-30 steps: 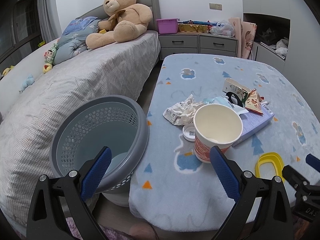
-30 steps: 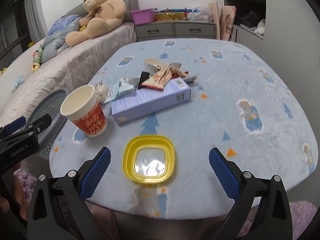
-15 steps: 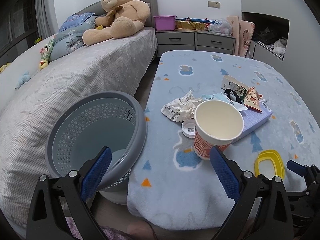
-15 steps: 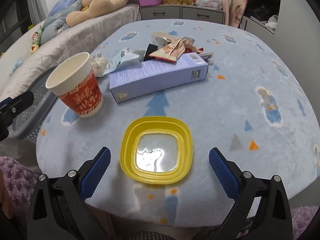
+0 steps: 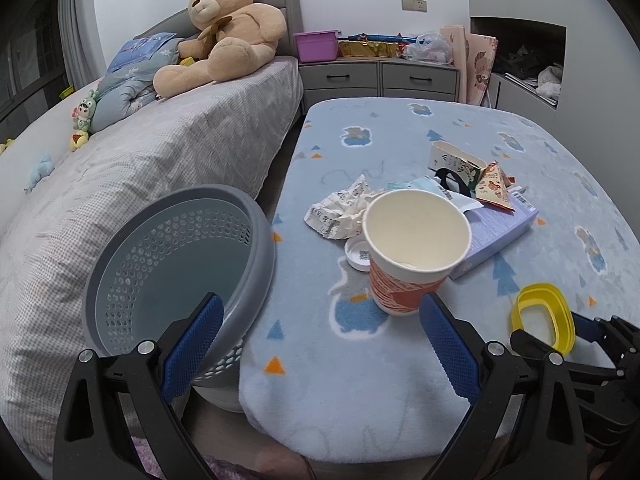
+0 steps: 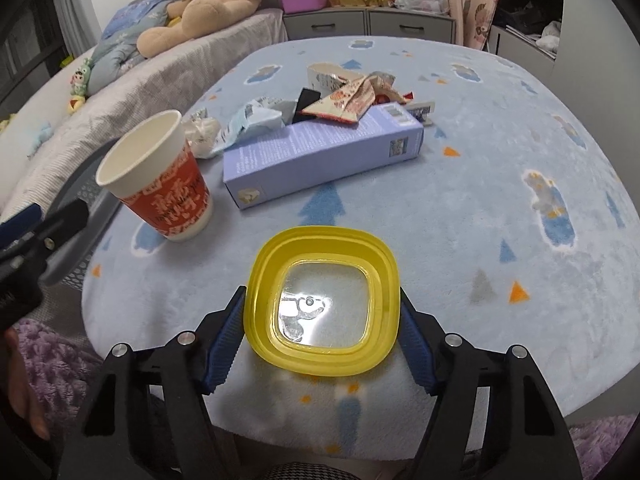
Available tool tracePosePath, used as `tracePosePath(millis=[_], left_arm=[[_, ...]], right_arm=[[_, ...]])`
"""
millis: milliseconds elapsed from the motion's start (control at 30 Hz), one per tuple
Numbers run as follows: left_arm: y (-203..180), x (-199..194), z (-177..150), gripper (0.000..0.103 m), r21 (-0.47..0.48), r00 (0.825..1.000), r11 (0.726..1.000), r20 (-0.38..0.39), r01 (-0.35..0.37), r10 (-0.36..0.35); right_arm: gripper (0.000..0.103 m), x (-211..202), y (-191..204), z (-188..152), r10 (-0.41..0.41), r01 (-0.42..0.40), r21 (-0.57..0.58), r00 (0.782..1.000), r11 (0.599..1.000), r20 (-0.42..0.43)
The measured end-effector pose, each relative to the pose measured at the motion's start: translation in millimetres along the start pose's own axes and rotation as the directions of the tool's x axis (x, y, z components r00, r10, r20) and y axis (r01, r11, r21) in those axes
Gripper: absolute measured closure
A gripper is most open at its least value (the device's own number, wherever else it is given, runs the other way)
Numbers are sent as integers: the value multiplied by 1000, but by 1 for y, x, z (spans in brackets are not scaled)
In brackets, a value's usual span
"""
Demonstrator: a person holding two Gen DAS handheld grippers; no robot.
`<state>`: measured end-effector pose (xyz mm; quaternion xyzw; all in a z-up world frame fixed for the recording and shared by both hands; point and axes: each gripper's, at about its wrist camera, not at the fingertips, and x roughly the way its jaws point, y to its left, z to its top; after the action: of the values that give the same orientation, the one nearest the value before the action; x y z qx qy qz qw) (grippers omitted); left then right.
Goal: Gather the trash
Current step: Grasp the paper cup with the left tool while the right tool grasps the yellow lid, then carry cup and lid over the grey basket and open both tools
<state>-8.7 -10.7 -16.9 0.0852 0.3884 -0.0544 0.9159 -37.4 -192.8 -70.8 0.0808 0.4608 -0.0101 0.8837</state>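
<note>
Right gripper (image 6: 322, 332) closed in on the yellow square lid (image 6: 323, 304), blue pads (image 6: 226, 340) pressed against its left and right edges, lid lying flat near the front edge of the blue blanket-covered table (image 6: 500, 200). Just beyond the lid, a lavender carton (image 6: 320, 160) lying on its side, with an orange snack wrapper (image 6: 348, 100) resting on its far end and a crumpled light-blue wrapper (image 6: 252, 120) beside it. To the left, standing upright, a red-and-white paper cup (image 6: 160, 184), apart from the lid.

Left gripper (image 5: 318, 344) spread wide, nothing between its blue pads (image 5: 192, 344), hanging over the table's near-left corner. Right pad just in front of the paper cup (image 5: 412, 248), left pad over the rim of the grey perforated waste basket (image 5: 176, 264), which leans tilted between table and bed (image 5: 160, 152). Behind the cup, a small white cap (image 5: 356, 254), crumpled white paper (image 5: 340, 212) and a torn milk carton (image 5: 454, 162). On the bed, a tan teddy bear (image 5: 224, 36); beyond it, a grey drawer unit (image 5: 380, 80) bearing a purple bin (image 5: 316, 46)
</note>
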Motion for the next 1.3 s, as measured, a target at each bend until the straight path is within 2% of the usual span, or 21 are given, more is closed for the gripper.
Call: tracePosePath(millis=[267,500,733,800,833,867,1100,1300], left_arm=[[-28,-1,-4,9,-11,998,998,28,56,-55],[-40,30,3,9,-105,996,990,-6,90,-91],[-54,50,11,10,-103,999,994,21,42,-40],[-56,53,12,21,-100,999,994,22,40,-38],[-56,54,12,38,-97,999,994,16,48,-47],[-56,56,13,42,-92,999,994,5,54,-54],[-43,31,11,42,-68,996,994,19,85,-84],[3,-4,24,42,-85,998,995,36,45,-42]], right_arm=[[35,-31,-21,7,15,-18,41,997,999,76],[35,-43,-45,7,42,-52,94,994,994,103],[35,-45,-57,6,73,-85,122,992,989,100],[35,-45,-57,6,79,-90,120,992,989,99],[35,-45,-56,6,80,-91,117,992,989,98],[35,-44,-55,5,81,-92,114,992,989,96],[35,-42,-42,6,87,-94,83,993,992,84],[35,-43,-11,21,117,-119,28,990,992,80]])
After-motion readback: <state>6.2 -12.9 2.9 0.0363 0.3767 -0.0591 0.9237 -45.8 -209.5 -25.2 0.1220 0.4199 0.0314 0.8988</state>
